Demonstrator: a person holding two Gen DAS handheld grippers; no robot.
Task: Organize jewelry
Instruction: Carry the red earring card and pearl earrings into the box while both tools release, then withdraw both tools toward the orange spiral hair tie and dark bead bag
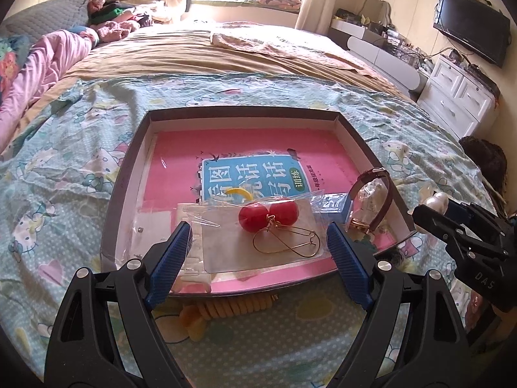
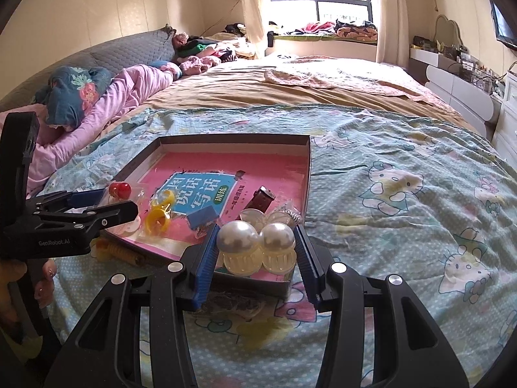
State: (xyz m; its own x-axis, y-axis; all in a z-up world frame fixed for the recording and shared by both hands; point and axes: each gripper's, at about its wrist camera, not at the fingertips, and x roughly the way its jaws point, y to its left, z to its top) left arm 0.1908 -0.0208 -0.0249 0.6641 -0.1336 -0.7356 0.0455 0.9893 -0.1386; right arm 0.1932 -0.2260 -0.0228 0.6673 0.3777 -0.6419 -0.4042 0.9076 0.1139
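A shallow dark box (image 1: 126, 168) (image 2: 308, 174) lies on the bed with a pink book inside. In it lie red ball earrings with gold hooks (image 1: 268, 215) on a clear bag, a dark red watch (image 1: 384, 194) (image 2: 263, 198), a small blue box (image 1: 336, 205) (image 2: 202, 218) and yellow earrings (image 2: 158, 218). My left gripper (image 1: 258, 258) is open, its fingers either side of the red earrings. My right gripper (image 2: 255, 250) is shut on a pearl hair clip (image 2: 255, 245) above the box's near corner; the clip also shows in the left wrist view (image 1: 436, 202).
A yellow bead bracelet (image 1: 232, 307) lies on the Hello Kitty sheet (image 2: 404, 194) just in front of the box. Pillows and a pink blanket (image 2: 129, 93) lie to the left. White drawers (image 1: 458, 97) and a TV stand to the right.
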